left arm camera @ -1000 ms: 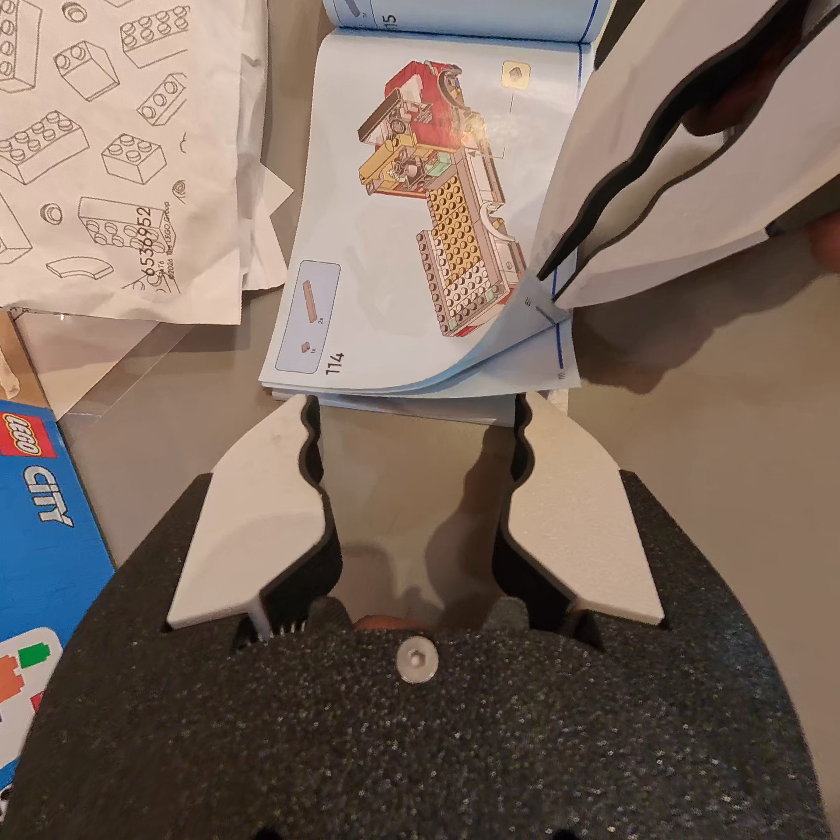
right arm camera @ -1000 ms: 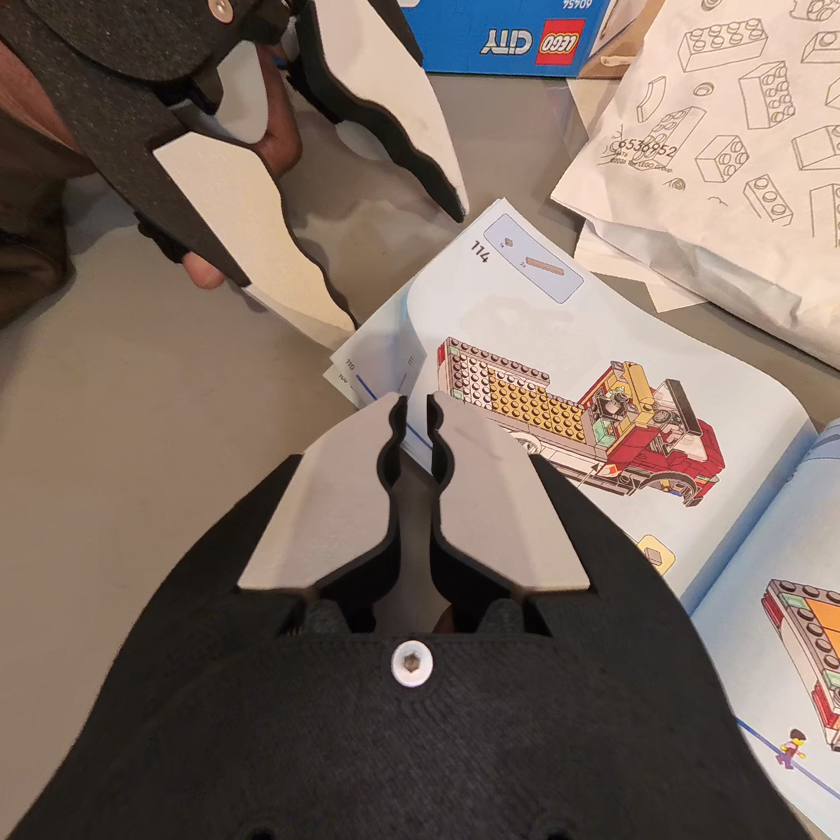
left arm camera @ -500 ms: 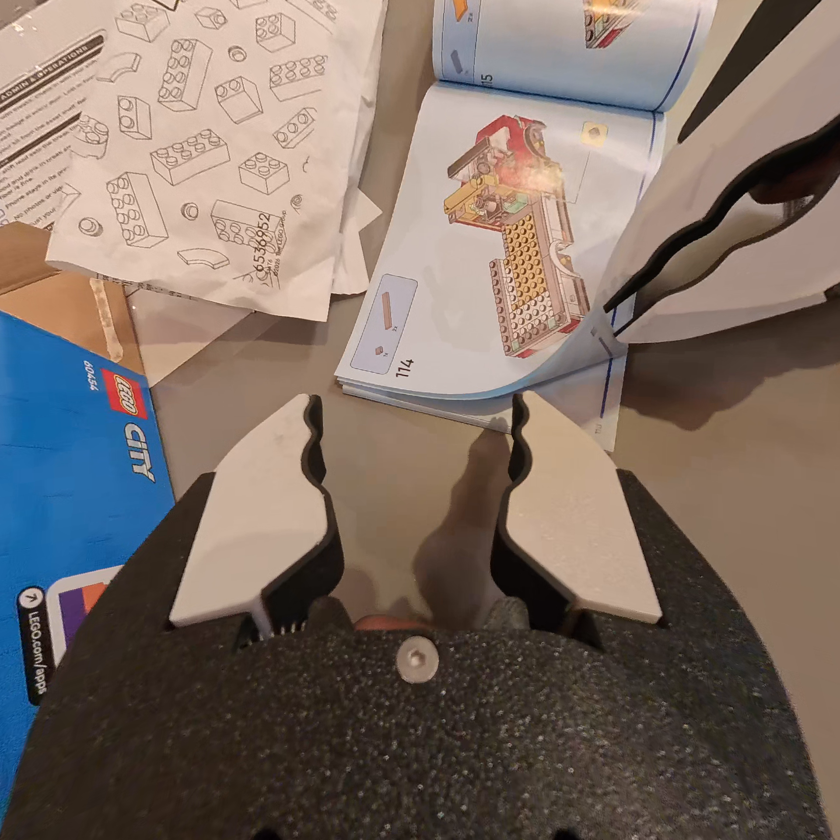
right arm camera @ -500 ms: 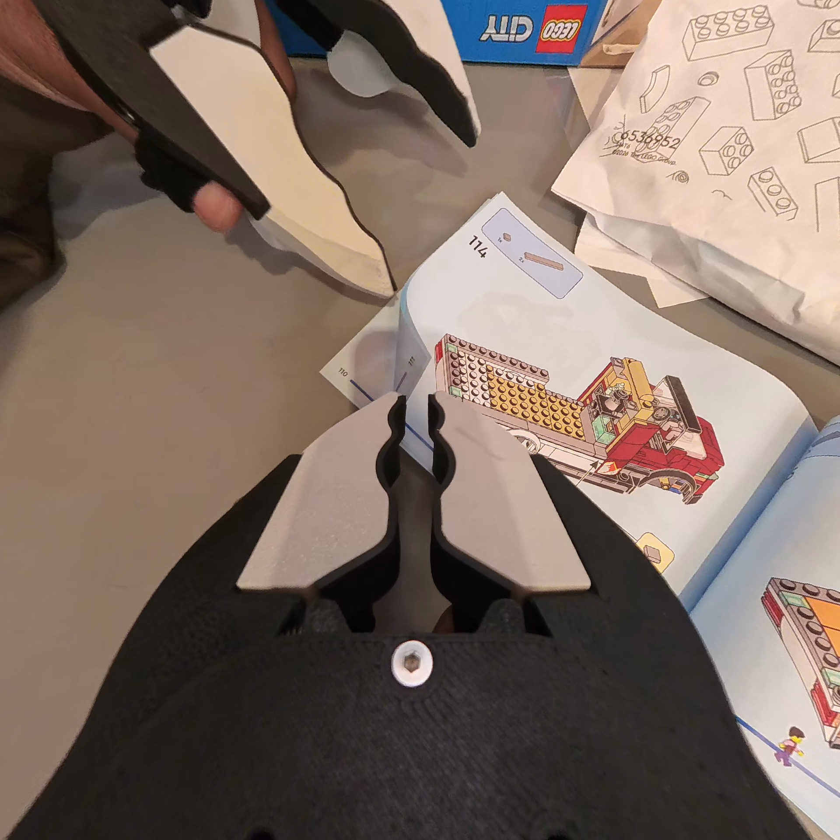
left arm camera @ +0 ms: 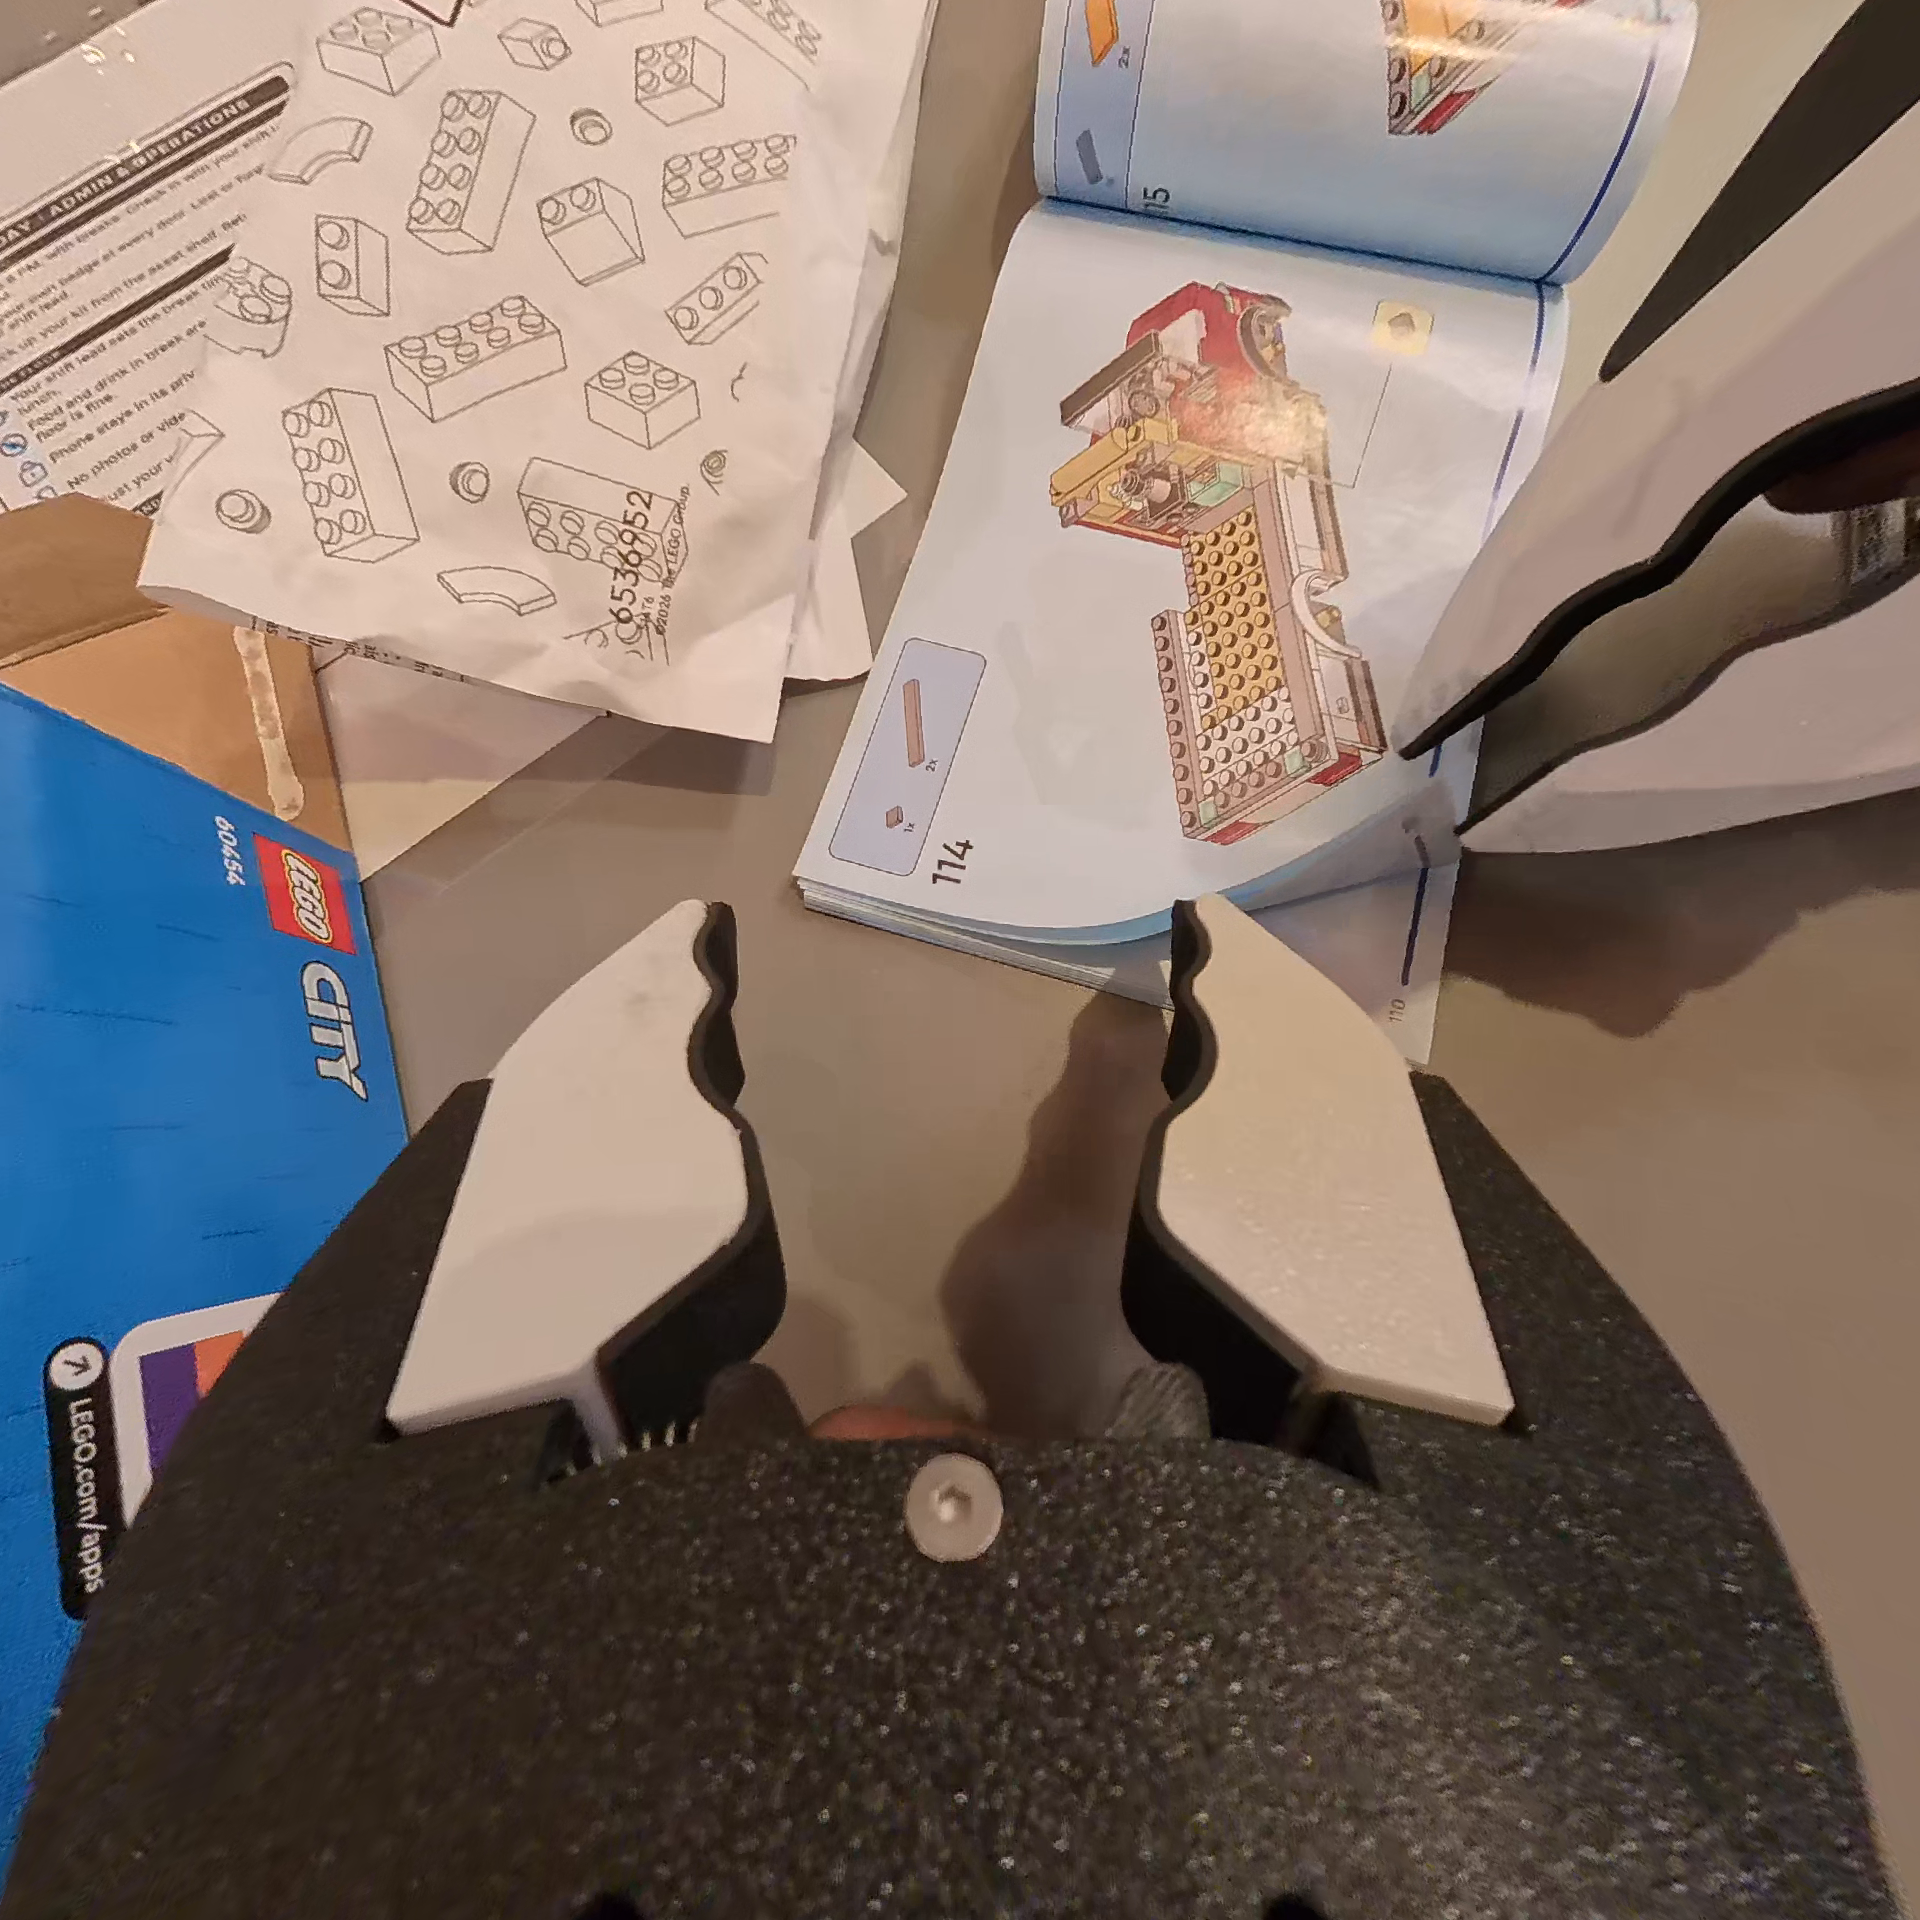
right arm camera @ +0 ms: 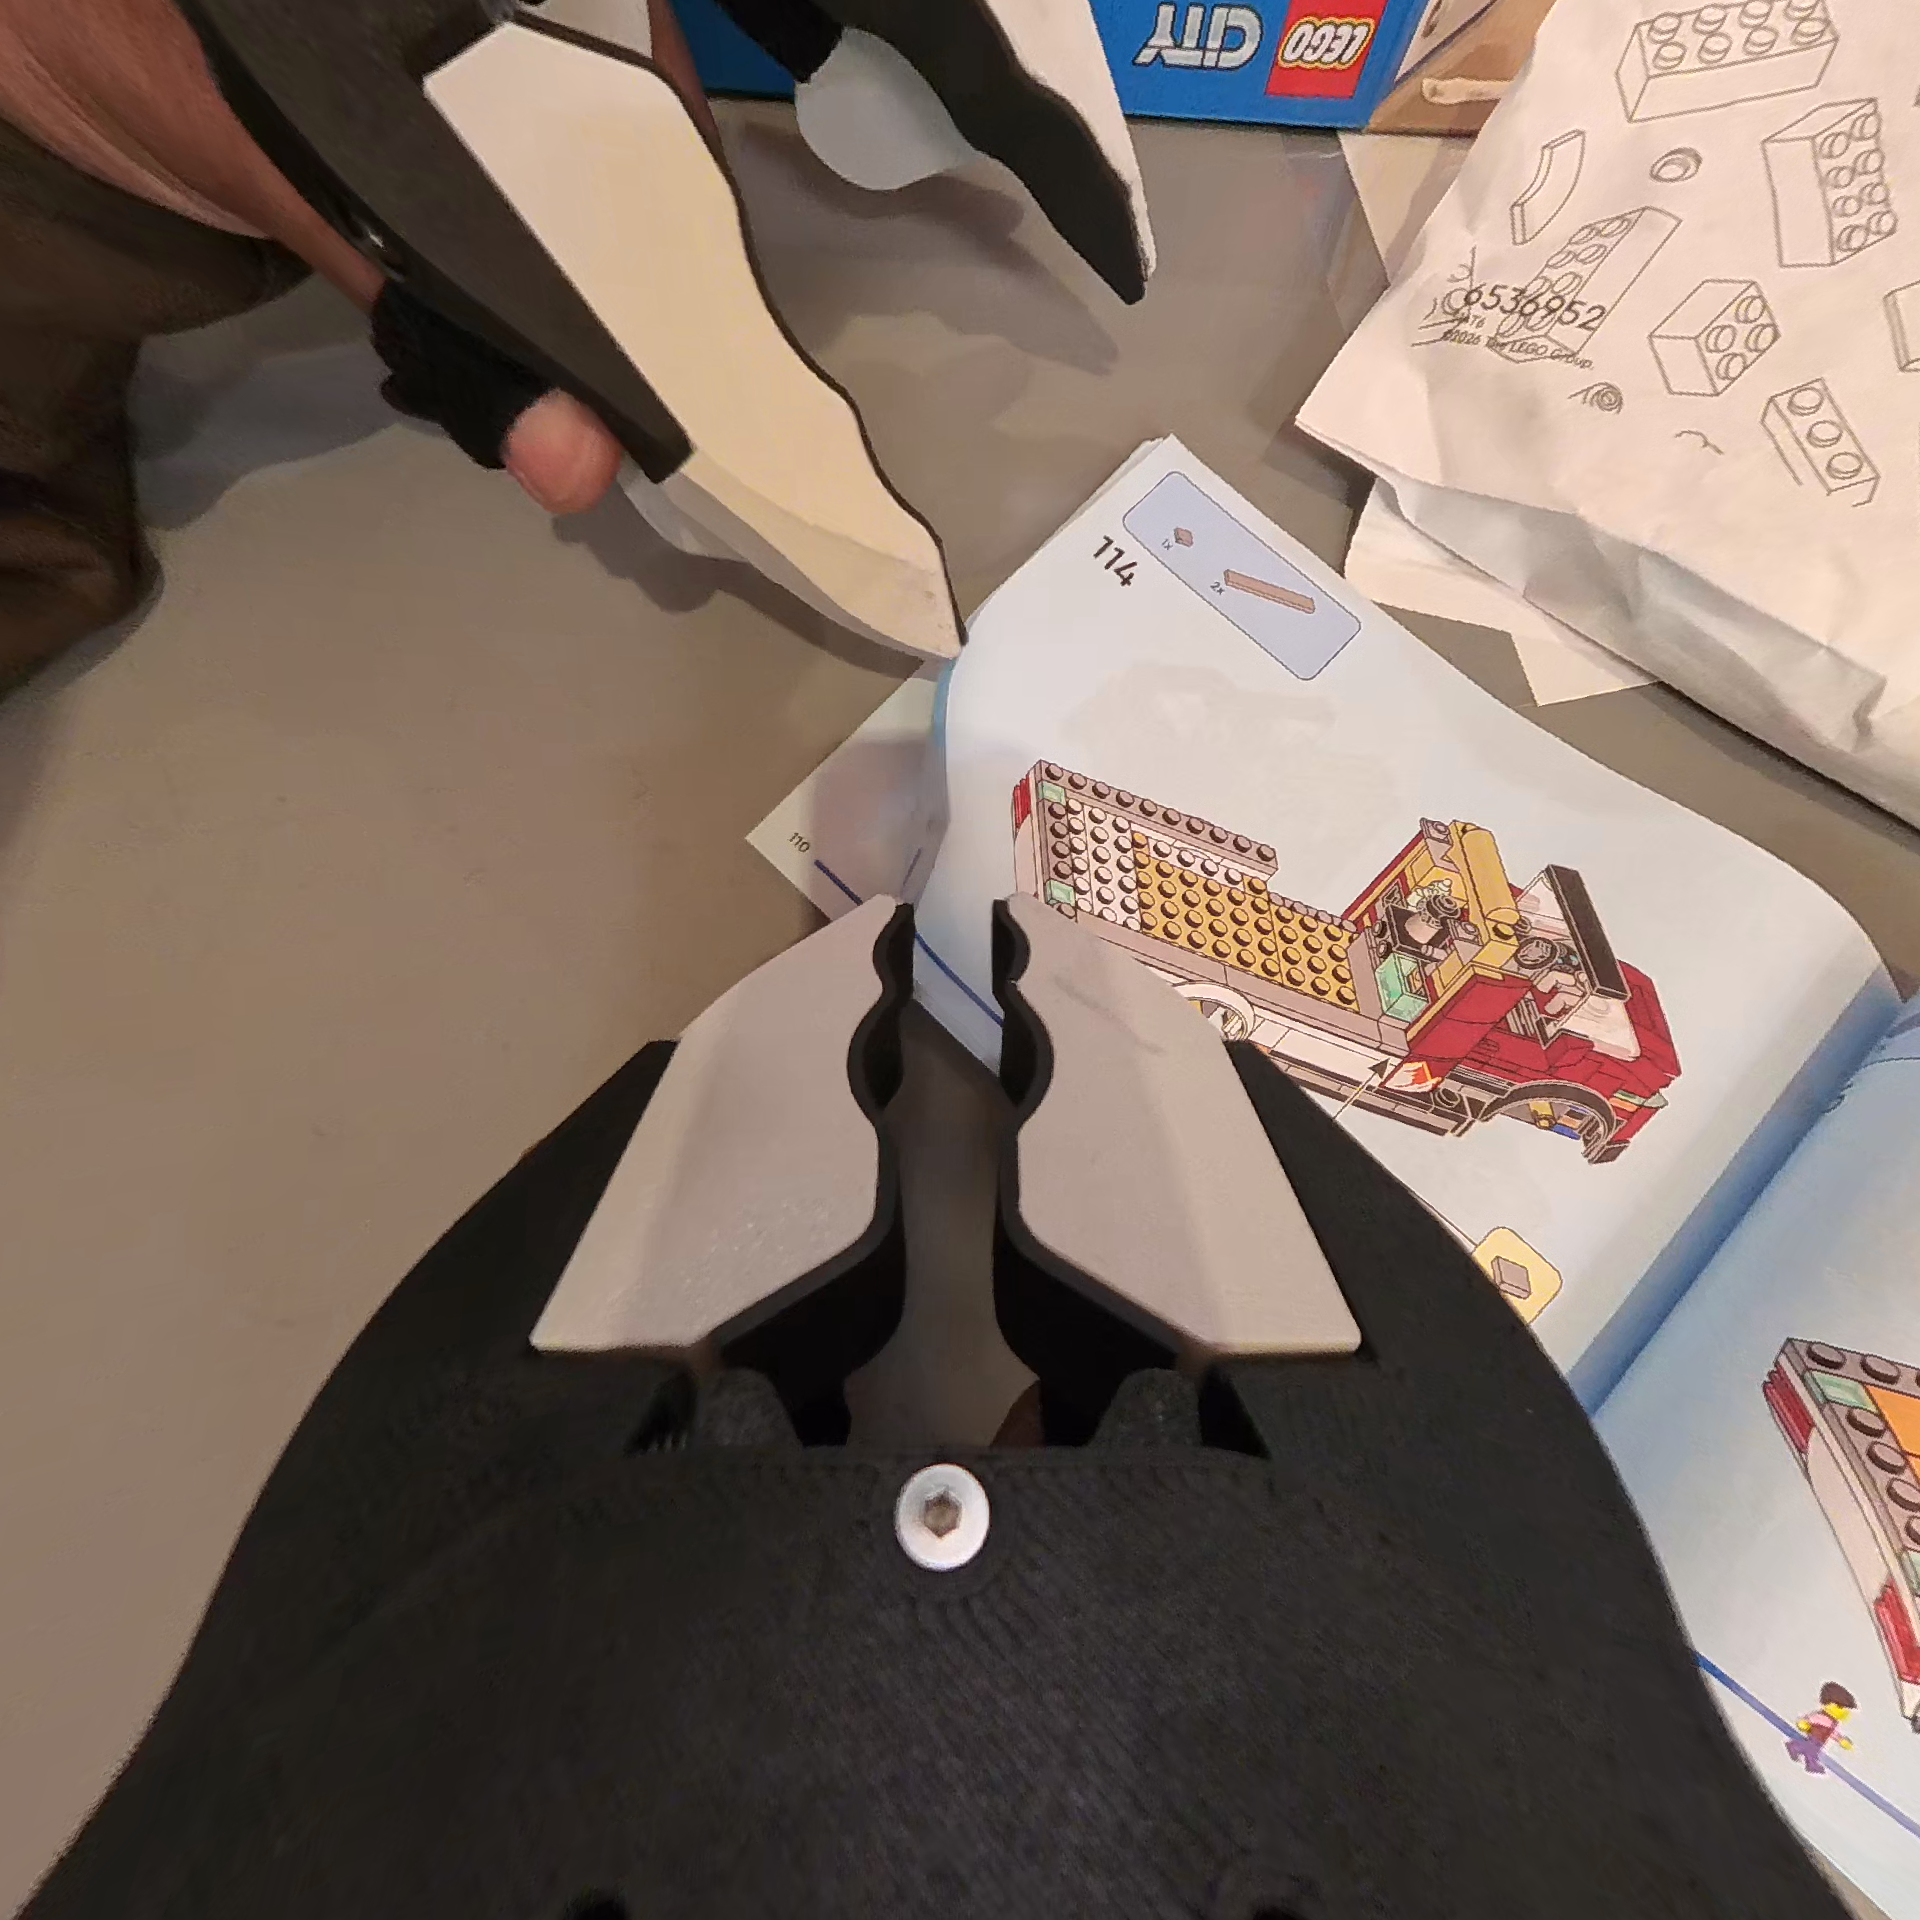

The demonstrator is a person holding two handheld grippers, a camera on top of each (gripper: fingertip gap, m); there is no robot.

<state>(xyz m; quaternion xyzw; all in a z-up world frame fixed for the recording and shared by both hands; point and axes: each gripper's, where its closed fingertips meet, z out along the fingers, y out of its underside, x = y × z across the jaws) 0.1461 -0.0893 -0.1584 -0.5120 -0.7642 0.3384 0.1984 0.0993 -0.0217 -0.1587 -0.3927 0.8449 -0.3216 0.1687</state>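
My left gripper point(left arm camera: 951, 914) gapes, holding nothing; my right gripper point(right arm camera: 951, 914) stands slightly parted at the booklet point(right arm camera: 1299, 727) corner, contact unclear.

Bare grey table point(right arm camera: 343, 935) lies open on the side of the instruction booklet point(left arm camera: 1101, 644) where its page corners lift, and also between the left gripper's point(left arm camera: 951, 935) wide-apart fingers. Beyond the booklet's other side, a crumpled white paper bag point(left arm camera: 499, 343) and a blue box point(left arm camera: 156, 987) crowd the surface. The right gripper point(right arm camera: 951, 920) hovers over the booklet's raised corner, narrowing access there.
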